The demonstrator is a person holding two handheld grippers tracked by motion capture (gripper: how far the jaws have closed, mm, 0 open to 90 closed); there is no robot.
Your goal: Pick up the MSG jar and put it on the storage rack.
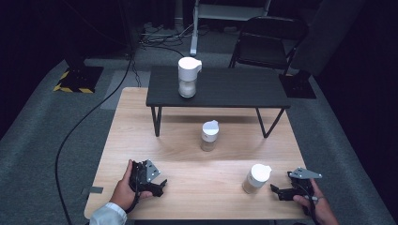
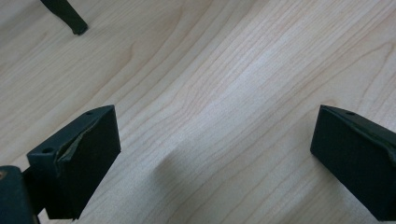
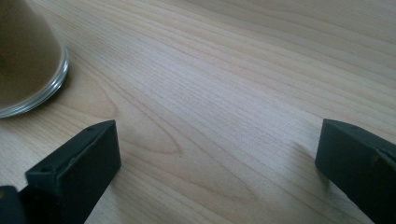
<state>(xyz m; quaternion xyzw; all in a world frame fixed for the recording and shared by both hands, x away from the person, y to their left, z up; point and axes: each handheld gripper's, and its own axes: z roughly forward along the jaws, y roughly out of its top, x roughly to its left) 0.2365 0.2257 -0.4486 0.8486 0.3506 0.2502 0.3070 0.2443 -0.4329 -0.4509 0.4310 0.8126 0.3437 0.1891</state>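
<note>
From above, your right gripper (image 1: 281, 191) rests just beside the near jar (image 1: 256, 178) on the worktop (image 1: 197, 187); a careless sweep could topple it. Your left gripper (image 2: 210, 163) gapes wide over bare wood. In the right gripper view, the jaws stand apart, with the jar's glass base (image 3: 28, 70) off-centre, so closing now would miss it.

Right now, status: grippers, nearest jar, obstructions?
Left gripper, right gripper open, empty. White-lidded glass jar upright beside right gripper, untouched. Nothing between.
</note>
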